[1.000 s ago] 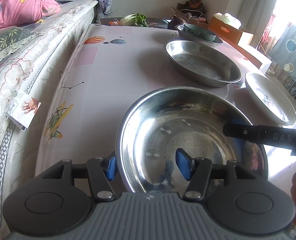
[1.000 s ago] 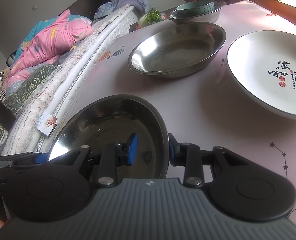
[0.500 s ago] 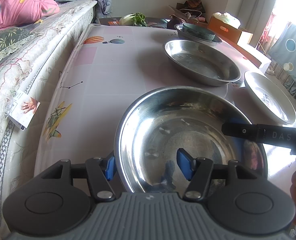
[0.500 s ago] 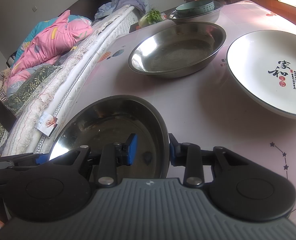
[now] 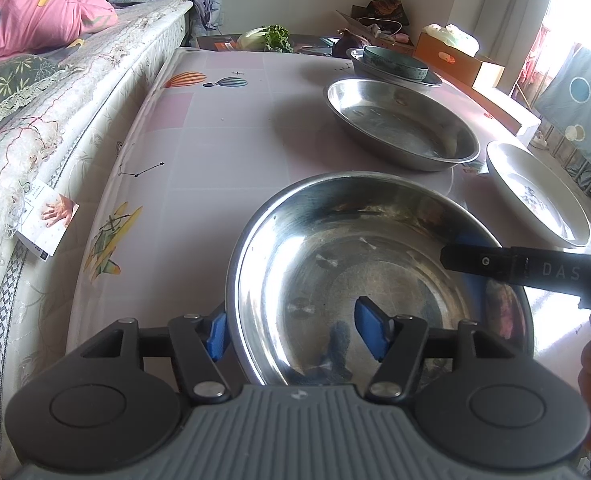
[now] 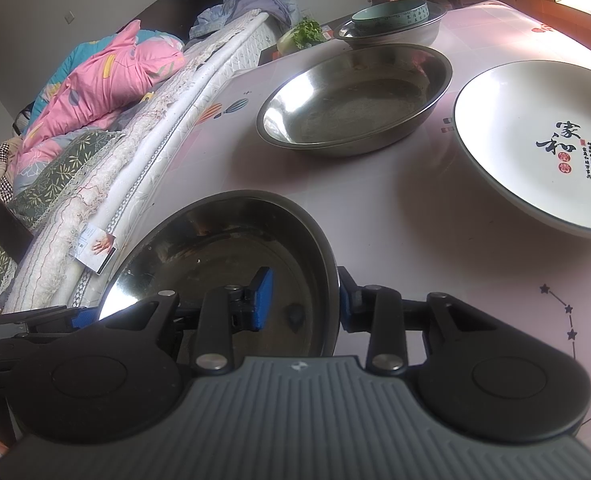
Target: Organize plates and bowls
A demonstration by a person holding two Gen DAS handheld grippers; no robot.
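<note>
A round steel bowl (image 5: 375, 264) sits on the table at the near edge; it also shows in the right wrist view (image 6: 231, 264). My left gripper (image 5: 295, 334) is open and straddles its left rim. My right gripper (image 6: 303, 300) is open and straddles its right rim. A second steel bowl (image 5: 403, 124) lies further back, also seen from the right wrist (image 6: 355, 100). A white plate with Chinese characters (image 6: 535, 140) lies to the right (image 5: 535, 196). A green bowl (image 6: 391, 14) sits in another steel bowl (image 6: 407, 34) at the back.
The table (image 5: 215, 128) has a pink patterned cover. A mattress (image 5: 55, 120) runs along its left side with a pink quilt (image 6: 107, 80) on it. Vegetables (image 5: 269, 38) and cardboard boxes (image 5: 455, 60) lie beyond the far end.
Nothing has visibly changed; both grippers stay around the near bowl's rim.
</note>
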